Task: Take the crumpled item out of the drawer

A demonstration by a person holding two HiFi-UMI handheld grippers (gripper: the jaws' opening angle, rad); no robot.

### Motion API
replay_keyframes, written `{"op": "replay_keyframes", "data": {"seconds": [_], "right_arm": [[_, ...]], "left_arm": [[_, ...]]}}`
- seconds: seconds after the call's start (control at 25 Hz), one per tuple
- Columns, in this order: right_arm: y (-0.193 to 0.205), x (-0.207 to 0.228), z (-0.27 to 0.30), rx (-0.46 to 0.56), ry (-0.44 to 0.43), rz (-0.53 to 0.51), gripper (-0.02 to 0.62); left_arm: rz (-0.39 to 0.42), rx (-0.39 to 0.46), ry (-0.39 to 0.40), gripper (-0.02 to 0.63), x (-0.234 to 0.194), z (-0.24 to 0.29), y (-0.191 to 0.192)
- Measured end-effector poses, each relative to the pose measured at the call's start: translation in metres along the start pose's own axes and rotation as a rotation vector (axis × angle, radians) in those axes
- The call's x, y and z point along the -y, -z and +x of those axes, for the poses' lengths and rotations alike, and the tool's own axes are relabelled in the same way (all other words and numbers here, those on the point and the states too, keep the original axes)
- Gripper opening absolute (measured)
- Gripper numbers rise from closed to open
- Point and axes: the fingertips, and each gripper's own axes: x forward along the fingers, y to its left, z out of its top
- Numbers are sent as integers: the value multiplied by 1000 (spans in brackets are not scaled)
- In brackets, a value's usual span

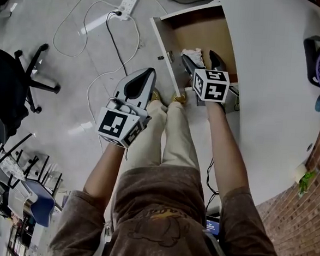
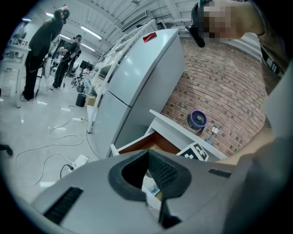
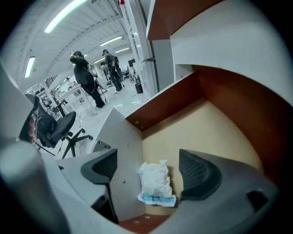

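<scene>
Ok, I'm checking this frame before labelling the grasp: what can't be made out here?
Crumpled item: what it is made of; the right gripper view shows only white with a blue edge, too small.
Same item in the left gripper view: mostly hidden behind the left hand-held gripper.
Drawer back: head view, covered by the white tabletop.

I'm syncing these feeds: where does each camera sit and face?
Head view: on the person's head, facing down at the drawer; forearms, legs, left gripper, right gripper show.
Left gripper view: on the left gripper, facing drawer and brick wall; closed jaws show.
Right gripper view: on the right gripper, looking into the drawer; open jaws flank the crumpled item.
All share the drawer.
</scene>
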Motion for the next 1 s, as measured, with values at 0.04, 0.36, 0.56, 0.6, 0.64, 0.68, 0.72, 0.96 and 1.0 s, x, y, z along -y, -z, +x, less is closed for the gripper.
{"op": "replay_keyframes", "data": {"seconds": [0.04, 0.36, 0.56, 0.6, 0.64, 0.68, 0.72, 0.96, 1.0], "right_arm": [[1, 2, 4, -11, 9, 1, 417], [9, 13, 30, -130, 49, -81, 417], [23, 20, 41, -239, 49, -103, 405], [26, 18, 43, -260, 36, -106, 393], [29, 15, 45, -277, 22, -114, 388], [32, 13, 47, -292, 14, -126, 388], [34, 12, 49, -305, 13, -136, 388], [42, 15, 56, -346, 29, -134, 376], [43, 16, 57, -349, 28, -135, 373]], "left_arm": [[0, 0, -2, 8, -1, 0, 0], [-20, -3, -18, 8, -8, 0, 3], [-54, 6, -31, 8, -13, 2, 1], [-55, 7, -34, 8, -14, 2, 1], [-56, 9, -36, 8, -15, 3, 1], [-57, 10, -39, 8, -16, 3, 1], [-58, 12, -41, 8, -17, 3, 1], [-67, 13, -55, 8, -19, 3, 4], [-67, 12, -56, 8, -19, 3, 5]]}}
